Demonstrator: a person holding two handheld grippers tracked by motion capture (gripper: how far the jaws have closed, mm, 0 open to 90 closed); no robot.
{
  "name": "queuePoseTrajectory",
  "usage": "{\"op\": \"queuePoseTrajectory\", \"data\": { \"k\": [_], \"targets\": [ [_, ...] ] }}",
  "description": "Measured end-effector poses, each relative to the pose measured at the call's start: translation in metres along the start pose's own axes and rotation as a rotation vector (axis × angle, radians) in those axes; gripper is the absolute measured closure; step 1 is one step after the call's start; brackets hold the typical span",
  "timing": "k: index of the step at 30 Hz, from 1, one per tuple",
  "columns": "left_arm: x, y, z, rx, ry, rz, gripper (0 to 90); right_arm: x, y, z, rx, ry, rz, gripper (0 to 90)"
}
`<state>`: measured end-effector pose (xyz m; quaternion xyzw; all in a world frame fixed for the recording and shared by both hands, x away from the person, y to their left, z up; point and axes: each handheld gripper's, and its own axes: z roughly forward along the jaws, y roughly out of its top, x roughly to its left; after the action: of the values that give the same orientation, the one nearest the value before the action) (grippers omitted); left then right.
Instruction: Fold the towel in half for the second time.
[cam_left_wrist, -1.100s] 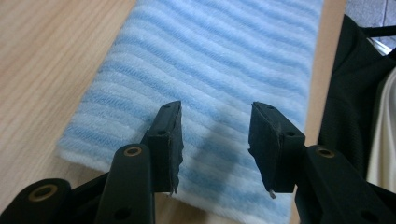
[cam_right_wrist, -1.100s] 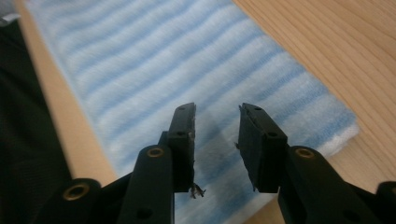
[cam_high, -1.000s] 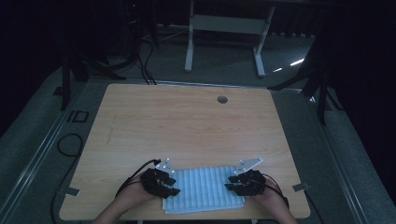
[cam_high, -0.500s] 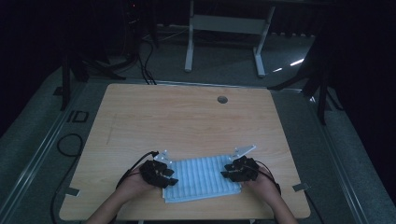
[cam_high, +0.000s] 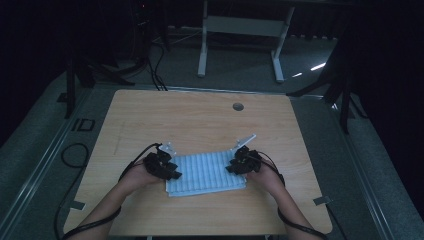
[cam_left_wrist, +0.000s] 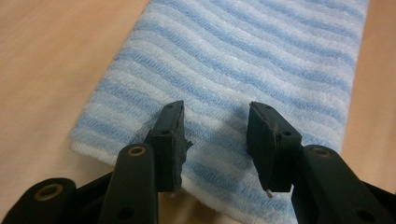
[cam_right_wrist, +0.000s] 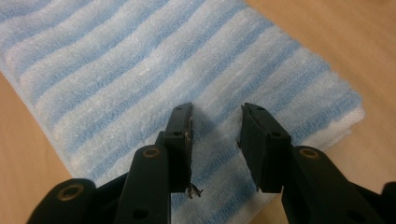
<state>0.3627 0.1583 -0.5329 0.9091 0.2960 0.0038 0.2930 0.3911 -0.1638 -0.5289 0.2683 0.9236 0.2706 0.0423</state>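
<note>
Two grippers over folded striped towel (cam_high: 206, 174) near table's (cam_high: 200, 120) front edge: left gripper (cam_left_wrist: 215, 135) above towel's left end, right gripper (cam_right_wrist: 215, 133) above its right end, jaws of both spread, pinching nothing.

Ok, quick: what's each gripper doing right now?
Left gripper: open, above the striped towel, gripping nothing.
Right gripper: open above the towel too.

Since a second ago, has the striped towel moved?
Yes. The towel has slid away from the near table edge, toward the round hole at the far side.
</note>
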Motion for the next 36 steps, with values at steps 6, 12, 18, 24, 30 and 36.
{"op": "queuePoseTrajectory", "data": {
  "k": [6,12,18,24,30,36],
  "targets": [
    [0.021,0.008,-0.001,0.022,0.034,-0.001,56.3,-0.013,0.02,0.012,-0.006,-0.004,0.021,63.4],
    [0.043,0.016,-0.001,0.021,0.023,-0.01,56.2,-0.026,0.034,0.019,-0.001,-0.012,0.051,63.1],
    [0.056,0.023,0.0,0.027,0.042,-0.025,56.2,-0.035,0.04,0.022,-0.013,-0.004,0.067,62.9],
    [0.056,0.028,0.002,0.039,0.067,-0.01,56.1,-0.039,0.044,0.024,-0.007,-0.008,0.074,62.7],
    [0.053,0.027,-0.001,0.022,0.068,-0.018,55.8,-0.04,0.044,0.023,-0.004,0.017,0.076,55.6],
    [0.045,0.025,-0.009,-0.065,0.022,-0.06,46.7,-0.033,0.045,0.012,-0.007,0.028,0.049,37.7]
  ]
}}
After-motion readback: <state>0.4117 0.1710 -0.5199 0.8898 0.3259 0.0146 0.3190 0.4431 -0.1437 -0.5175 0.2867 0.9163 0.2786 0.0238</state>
